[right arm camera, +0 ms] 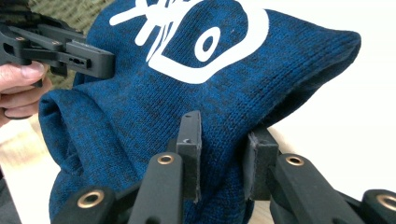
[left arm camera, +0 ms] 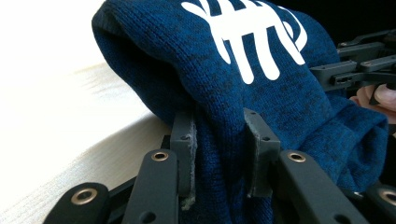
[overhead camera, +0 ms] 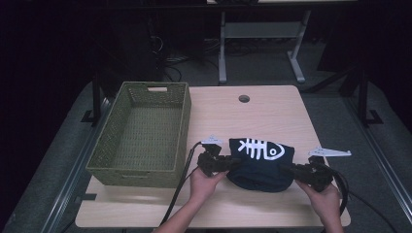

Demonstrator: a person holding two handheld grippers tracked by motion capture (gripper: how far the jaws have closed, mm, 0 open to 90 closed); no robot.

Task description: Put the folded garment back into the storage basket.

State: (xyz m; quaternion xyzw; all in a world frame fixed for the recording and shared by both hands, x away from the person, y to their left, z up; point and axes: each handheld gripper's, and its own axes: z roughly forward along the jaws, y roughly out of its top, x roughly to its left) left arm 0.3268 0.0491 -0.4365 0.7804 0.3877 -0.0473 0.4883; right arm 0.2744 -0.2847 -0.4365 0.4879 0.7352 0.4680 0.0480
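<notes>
With my left claw (overhead camera: 232, 164) and right claw (overhead camera: 287, 169) each clenched on the folded navy knit garment with the white fishbone print (overhead camera: 262, 162), I'd lift both evenly, probably toward the green woven basket (overhead camera: 127, 167).

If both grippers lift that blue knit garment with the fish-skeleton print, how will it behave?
The blue garment is probably floppy: in the left gripper view the knit bunches and folds between the left gripper jaws. It will likely sag between that and the right gripper. The textured knit looks unlikely to slip.

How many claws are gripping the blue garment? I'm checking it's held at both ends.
2: the left claw pinches the garment at its left edge, the right claw at its right edge.
</notes>
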